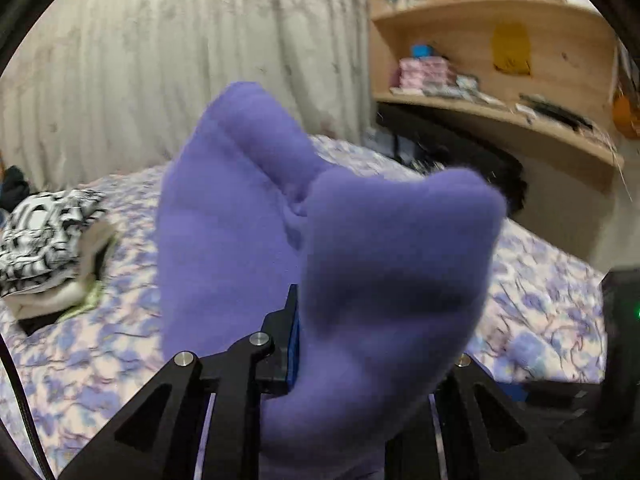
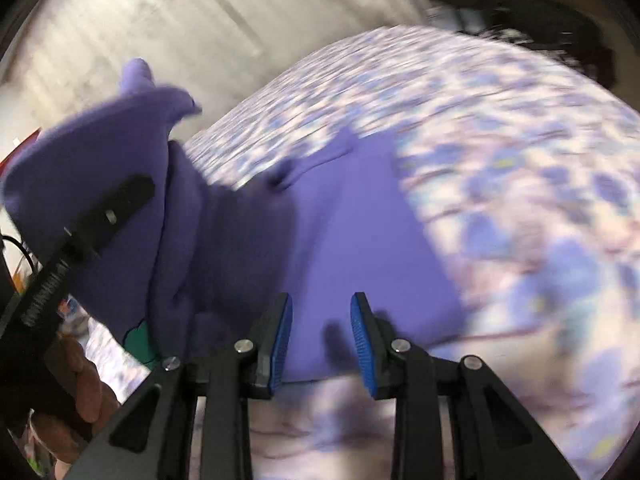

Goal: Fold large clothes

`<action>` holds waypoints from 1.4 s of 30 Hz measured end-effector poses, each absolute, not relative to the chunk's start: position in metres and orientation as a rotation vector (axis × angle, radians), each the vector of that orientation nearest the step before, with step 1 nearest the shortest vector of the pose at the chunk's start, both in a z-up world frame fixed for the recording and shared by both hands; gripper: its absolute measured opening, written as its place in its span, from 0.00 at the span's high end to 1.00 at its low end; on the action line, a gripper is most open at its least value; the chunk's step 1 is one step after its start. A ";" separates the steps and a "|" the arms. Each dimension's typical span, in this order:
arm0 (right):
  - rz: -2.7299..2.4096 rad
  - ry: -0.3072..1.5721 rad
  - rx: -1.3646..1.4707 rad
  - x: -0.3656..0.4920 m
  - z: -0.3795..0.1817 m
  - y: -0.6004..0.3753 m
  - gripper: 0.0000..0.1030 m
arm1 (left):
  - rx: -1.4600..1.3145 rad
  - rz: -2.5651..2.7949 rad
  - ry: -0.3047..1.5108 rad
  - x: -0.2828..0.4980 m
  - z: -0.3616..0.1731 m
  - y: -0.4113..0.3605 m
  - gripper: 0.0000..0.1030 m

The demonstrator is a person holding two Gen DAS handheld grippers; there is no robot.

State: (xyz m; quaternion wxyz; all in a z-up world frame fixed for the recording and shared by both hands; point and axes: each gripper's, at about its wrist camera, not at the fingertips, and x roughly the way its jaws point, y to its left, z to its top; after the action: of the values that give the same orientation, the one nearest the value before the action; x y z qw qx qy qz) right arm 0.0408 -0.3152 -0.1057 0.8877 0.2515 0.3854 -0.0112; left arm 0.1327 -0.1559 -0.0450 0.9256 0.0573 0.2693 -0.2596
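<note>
Gripping a bunched fold of the soft purple fleece garment (image 1: 328, 240) in the left tool (image 1: 360, 344), centre of the left view, likely lifting one edge clear of the bed to carry it over for a fold. Hovering with the right tool (image 2: 322, 340) parted and holding nothing, low centre of the right view, over the garment's flat part (image 2: 360, 248), probably readying a pin or pinch. Spreading beneath: a bed with a blue-and-white floral cover (image 1: 540, 280). Lying at left: folded black-and-white patterned clothes (image 1: 44, 236). Hanging behind: a pale pleated curtain (image 1: 180, 40); standing upper right: wooden shelves (image 1: 500, 12).
</note>
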 end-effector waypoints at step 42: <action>0.002 0.739 0.589 0.031 -0.061 -0.374 0.55 | -0.160 -0.828 0.873 0.138 -0.042 -0.146 0.11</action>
State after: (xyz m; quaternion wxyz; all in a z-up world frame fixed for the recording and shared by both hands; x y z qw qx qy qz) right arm 0.0311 -0.3739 -0.0610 0.8904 0.2838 0.3560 0.0008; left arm 0.1378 -0.1457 -0.0416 0.8214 -0.0751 0.4102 -0.3891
